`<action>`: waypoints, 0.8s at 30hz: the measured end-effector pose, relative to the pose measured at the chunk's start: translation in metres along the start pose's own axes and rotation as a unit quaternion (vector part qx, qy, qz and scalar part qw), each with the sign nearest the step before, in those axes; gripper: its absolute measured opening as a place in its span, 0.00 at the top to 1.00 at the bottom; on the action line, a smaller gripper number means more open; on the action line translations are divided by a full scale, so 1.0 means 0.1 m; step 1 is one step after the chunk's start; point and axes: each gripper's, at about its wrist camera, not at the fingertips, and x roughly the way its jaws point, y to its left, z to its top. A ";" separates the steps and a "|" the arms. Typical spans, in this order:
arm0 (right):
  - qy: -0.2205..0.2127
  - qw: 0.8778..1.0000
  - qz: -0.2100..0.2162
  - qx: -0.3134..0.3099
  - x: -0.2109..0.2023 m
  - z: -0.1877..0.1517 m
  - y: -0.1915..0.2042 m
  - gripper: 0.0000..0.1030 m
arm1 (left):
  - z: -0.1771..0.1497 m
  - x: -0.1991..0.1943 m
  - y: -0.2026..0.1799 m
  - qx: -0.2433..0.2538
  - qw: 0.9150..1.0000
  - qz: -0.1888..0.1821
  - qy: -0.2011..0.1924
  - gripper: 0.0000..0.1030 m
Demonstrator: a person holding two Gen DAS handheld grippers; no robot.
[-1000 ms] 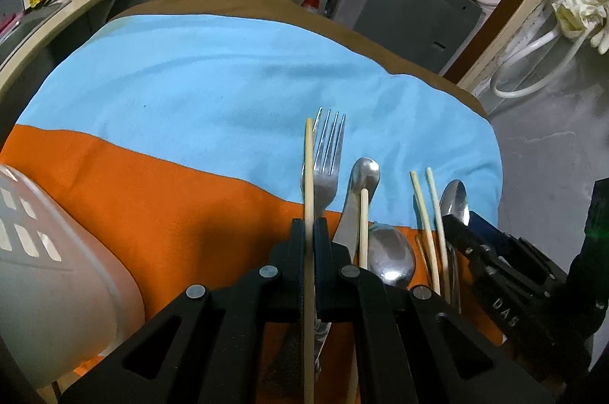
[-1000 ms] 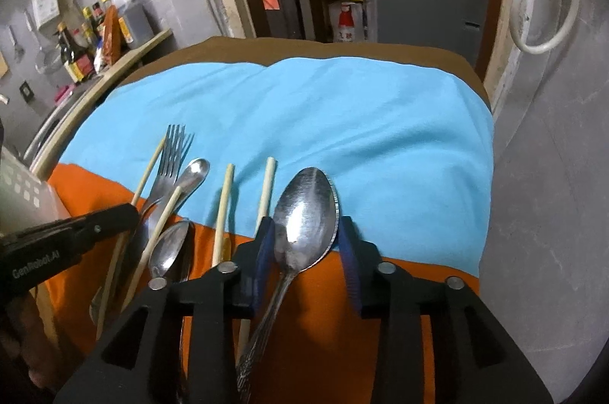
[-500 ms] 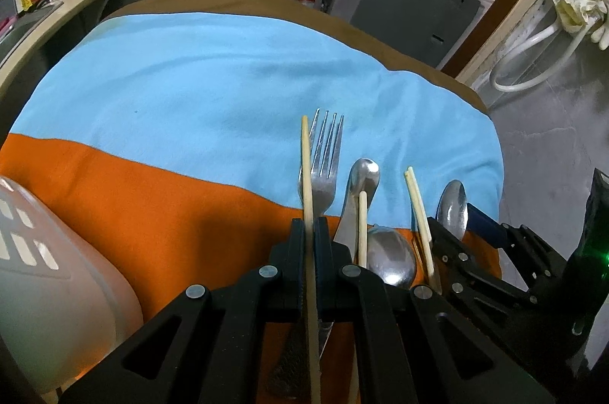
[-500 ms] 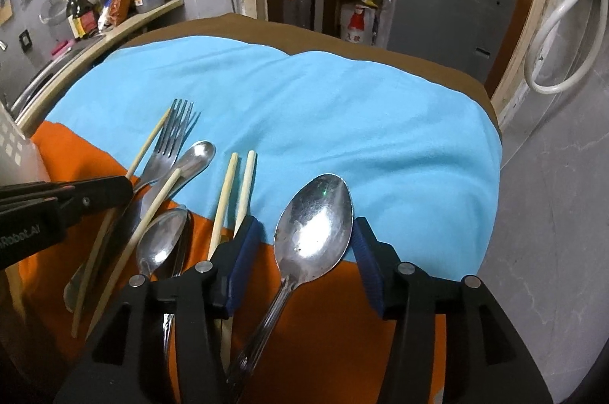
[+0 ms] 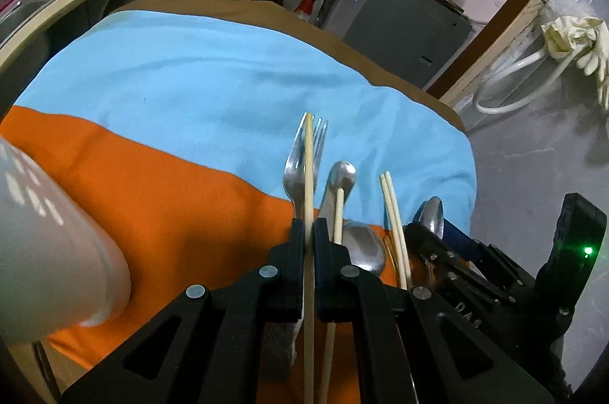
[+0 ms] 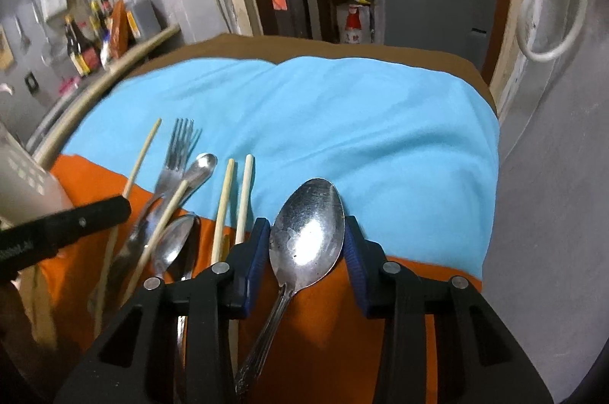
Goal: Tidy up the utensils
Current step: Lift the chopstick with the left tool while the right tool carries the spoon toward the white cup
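Note:
My left gripper (image 5: 308, 227) is shut on a wooden chopstick (image 5: 308, 160) that sticks out forward over a fork (image 5: 295, 171). Beside it lie a small spoon (image 5: 342, 175), another chopstick (image 5: 338, 209), a larger spoon (image 5: 365, 248) and a chopstick pair (image 5: 394, 213). My right gripper (image 6: 307, 236) has its blue pads on both sides of a large spoon's bowl (image 6: 306, 232); the spoon handle runs back under the gripper. To its left lie the chopstick pair (image 6: 236, 198), fork (image 6: 177, 152) and spoons (image 6: 175, 244).
The utensils lie on a table with an orange cloth (image 5: 152, 198) and a blue cloth (image 6: 342, 122). A white perforated plastic holder (image 5: 45, 251) stands at the left. The table's right edge (image 6: 491, 175) drops to a grey floor. A shelf with bottles (image 6: 91, 34) is far left.
The left gripper lifted its chopstick slightly and swung right over the fork. The right gripper's pads drew in from a wider opening onto the spoon's bowl.

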 end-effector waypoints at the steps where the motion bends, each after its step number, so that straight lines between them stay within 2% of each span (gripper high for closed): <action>1: -0.006 1.000 0.006 0.008 -0.03 -0.02 -0.02 0.65 | -0.01 0.00 -0.01 0.001 1.000 -0.002 0.000 0.98; 4: -0.026 0.999 0.026 0.032 -0.12 -0.06 -0.10 0.65 | -0.04 -0.03 -0.06 0.008 1.000 -0.011 -0.006 0.98; 10: -0.120 0.991 0.048 0.032 -0.54 -0.15 -0.07 0.65 | -0.08 -0.27 -0.19 0.031 0.997 -0.040 -0.062 0.98; 16: -0.198 0.980 0.029 0.006 -0.94 -0.22 0.21 0.65 | -0.14 -0.59 -0.31 0.050 0.990 -0.056 -0.116 0.98; 24: -0.264 0.964 0.014 0.007 -1.42 -0.16 0.42 0.65 | -0.10 -1.10 -0.41 0.067 0.978 -0.081 -0.179 0.98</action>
